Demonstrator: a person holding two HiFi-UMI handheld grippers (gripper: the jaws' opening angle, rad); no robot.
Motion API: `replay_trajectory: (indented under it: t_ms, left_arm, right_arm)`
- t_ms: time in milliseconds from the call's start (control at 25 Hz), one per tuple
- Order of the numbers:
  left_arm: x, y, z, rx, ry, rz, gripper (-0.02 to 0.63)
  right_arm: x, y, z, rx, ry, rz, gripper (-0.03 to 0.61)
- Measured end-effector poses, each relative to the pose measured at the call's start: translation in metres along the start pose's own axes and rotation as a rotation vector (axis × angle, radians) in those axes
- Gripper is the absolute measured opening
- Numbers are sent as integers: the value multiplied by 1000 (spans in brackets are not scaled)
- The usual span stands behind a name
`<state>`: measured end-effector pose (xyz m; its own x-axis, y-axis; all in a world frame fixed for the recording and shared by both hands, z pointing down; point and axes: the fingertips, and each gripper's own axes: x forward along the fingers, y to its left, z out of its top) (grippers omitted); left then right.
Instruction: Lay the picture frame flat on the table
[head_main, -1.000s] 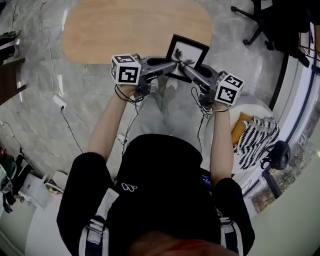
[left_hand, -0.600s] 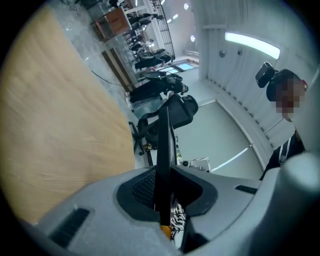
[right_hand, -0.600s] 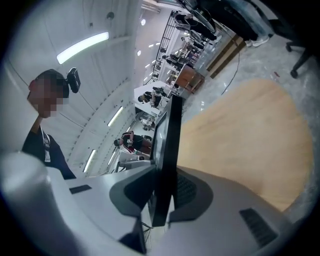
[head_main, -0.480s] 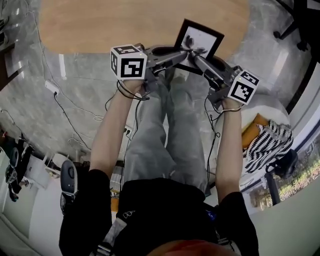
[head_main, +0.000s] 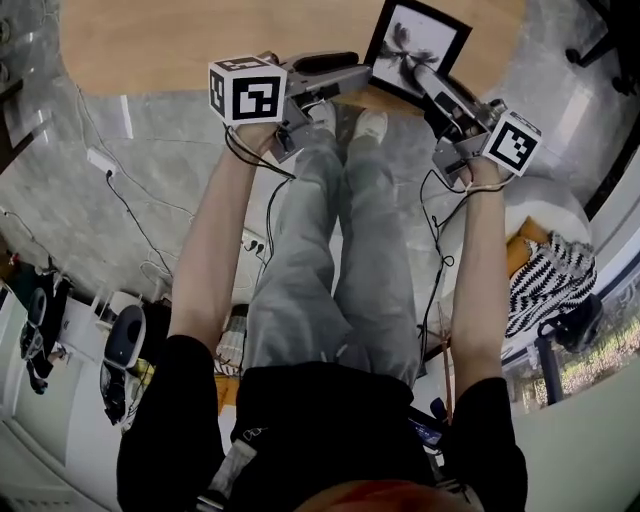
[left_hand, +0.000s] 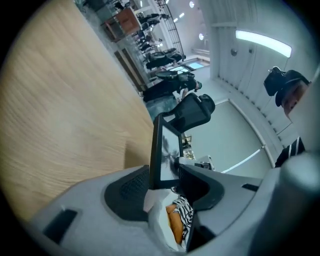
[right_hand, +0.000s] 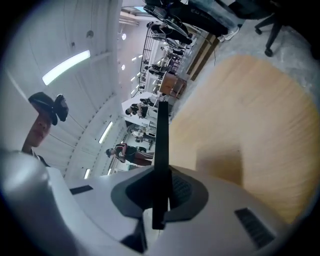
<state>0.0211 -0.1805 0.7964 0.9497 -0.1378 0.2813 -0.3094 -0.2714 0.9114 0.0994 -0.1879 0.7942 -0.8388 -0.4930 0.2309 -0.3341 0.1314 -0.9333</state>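
When you look down from the head view, one picture frame (head_main: 446, 42) is at the near edge of the one wooden table (head_main: 200, 40). It has a thin black border, a wide white inside and a small dark picture in the middle. It leans so its front faces up toward the person. I cannot tell if its bottom touches the table. Two claws reach for it, the left gripper (head_main: 366, 72) at its left side and the right gripper (head_main: 416, 62) at its lower front. Each one has a marker cube, two in all, one on the left (head_main: 245, 90) and one on the right (head_main: 512, 142). From the left gripper view, the frame stands up between the two jaws, and we see its black edge and shiny front from the side. These jaws are opening, and they are not squeezing the frame. From the right gripper view, the frame looks like one thin black bar standing straight up. It sits between the two dark pads, and these jaws are closing tight on it and holding it.
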Motion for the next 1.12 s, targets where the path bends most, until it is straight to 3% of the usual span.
replay_trajectory:
  t_ms: [160,280,440,520,640,800,920,1040,1120]
  left_arm:
    - [-20,10,3,-15,-41,30,170]
    - [-21,8,-4,-13,-50,27,165]
    - [-15,1,-16,11,-54,24,30]
    - [-15,-4,-20,2,-58,12,18]
    - [-18,-10,-23,-25,-72,-12,17]
    - [-20,-13,-25,-48,-97,-31,17]
    - [-22,-13,-25,-53,-118,-28,17]
    - [-24,-20,-19,-25,-144,-23,16]
    - [-23,-34,-12,17,-178,-35,11]
  right_arm:
    - [9,-28,11,-11,21,-113,35]
    - [17,-41,9,5,28,-142,35]
    - [21,-59,6,54,15,-214,35]
    - [18,-68,5,54,12,-297,37]
    - [15,-77,4,-47,46,-450,74]
    - [7,-92,5,-223,118,-672,180]
    - [0,-100,8,-315,146,-803,201]
    - [-12,-96,17,-372,91,-874,187]
    - [-22,-81,23,-377,7,-844,66]
